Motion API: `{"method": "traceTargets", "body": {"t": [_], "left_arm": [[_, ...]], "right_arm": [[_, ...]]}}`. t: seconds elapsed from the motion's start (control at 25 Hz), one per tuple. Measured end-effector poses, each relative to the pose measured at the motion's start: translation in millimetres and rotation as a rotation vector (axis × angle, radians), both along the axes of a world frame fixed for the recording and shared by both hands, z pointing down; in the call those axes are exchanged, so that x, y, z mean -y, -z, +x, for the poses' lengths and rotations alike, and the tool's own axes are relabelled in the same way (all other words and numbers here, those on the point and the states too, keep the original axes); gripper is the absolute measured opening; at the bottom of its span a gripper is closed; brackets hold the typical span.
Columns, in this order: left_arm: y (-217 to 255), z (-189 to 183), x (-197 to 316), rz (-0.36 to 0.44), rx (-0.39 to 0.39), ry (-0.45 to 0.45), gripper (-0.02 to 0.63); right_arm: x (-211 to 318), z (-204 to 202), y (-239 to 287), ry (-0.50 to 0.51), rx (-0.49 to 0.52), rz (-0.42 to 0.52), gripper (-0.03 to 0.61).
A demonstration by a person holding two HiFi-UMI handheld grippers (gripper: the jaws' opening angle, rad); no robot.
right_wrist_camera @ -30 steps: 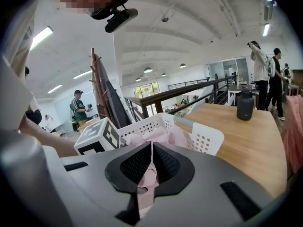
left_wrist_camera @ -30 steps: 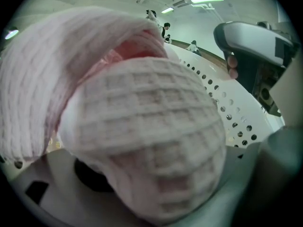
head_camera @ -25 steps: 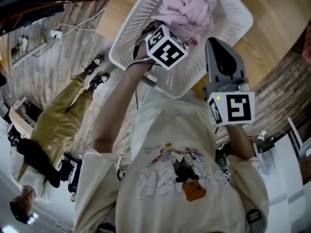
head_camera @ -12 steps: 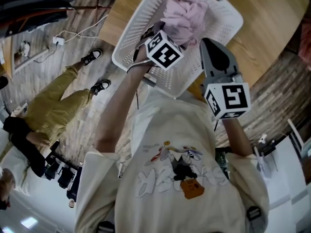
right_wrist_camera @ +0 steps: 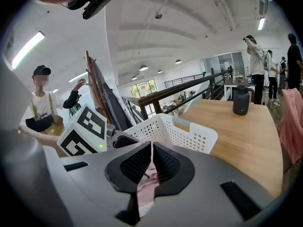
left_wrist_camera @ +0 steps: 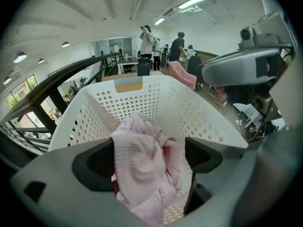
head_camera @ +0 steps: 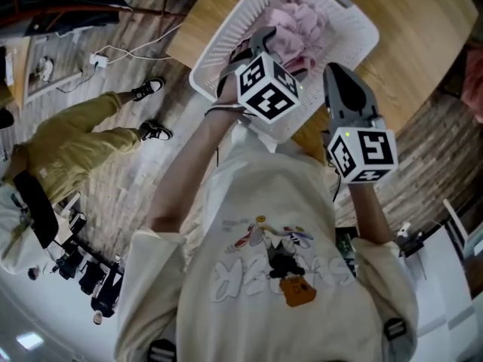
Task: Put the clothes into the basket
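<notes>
The pink clothes lie bunched inside the white perforated basket, heaped toward the wall nearest the person. In the left gripper view the same pink heap fills the near part of the basket, with a bit of darker red fabric showing under its folds.

The basket stands on the wooden table, at the edge closest to the person.

The left gripper hangs over the basket's near rim, angled down into it. Its jaws stand wide apart and have just been opening. In its own view the pink cloth shows in the gap between them, lying in the basket and not pinched. Its marker cube sits just behind the jaws.

The right gripper is beside the basket's near right corner, outside it, over the table's edge. Its jaws are closed to a thin slit with nothing caught in them; a sliver of pink shows through the slit from beyond.

Farther along the table stands a dark flask. Another pink garment hangs at the right edge of the right gripper view. On the wooden floor to the left of the table is a person in mustard trousers.
</notes>
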State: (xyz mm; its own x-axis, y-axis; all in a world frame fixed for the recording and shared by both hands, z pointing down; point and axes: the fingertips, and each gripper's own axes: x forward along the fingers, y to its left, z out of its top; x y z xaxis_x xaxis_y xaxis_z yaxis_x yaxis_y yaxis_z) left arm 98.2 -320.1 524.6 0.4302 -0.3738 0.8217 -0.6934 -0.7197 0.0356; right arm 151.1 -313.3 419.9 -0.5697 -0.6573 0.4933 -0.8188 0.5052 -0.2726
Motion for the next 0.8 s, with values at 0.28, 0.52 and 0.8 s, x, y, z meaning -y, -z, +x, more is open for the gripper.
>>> {"method": "traceTargets", "body": {"t": [0.28, 0.52, 0.8], "left_arm": [[32.9, -10.1, -5.5, 0.040, 0.004, 0.067, 0.427], [70.9, -31.5, -17.1, 0.107, -0.029, 0.192, 0.227], [109.7, -58.3, -40.5, 0.212, -0.102, 0.342, 0.124]], "right_arm": [[-9.6, -1.2, 21.1, -0.013, 0.020, 0.047, 0.026], [-23.4, -9.4, 42.9, -0.010, 0.032, 0.095, 0.026], [-43.5, -35.2, 56.9, 0.046, 0.013, 0.137, 0.026]]}}
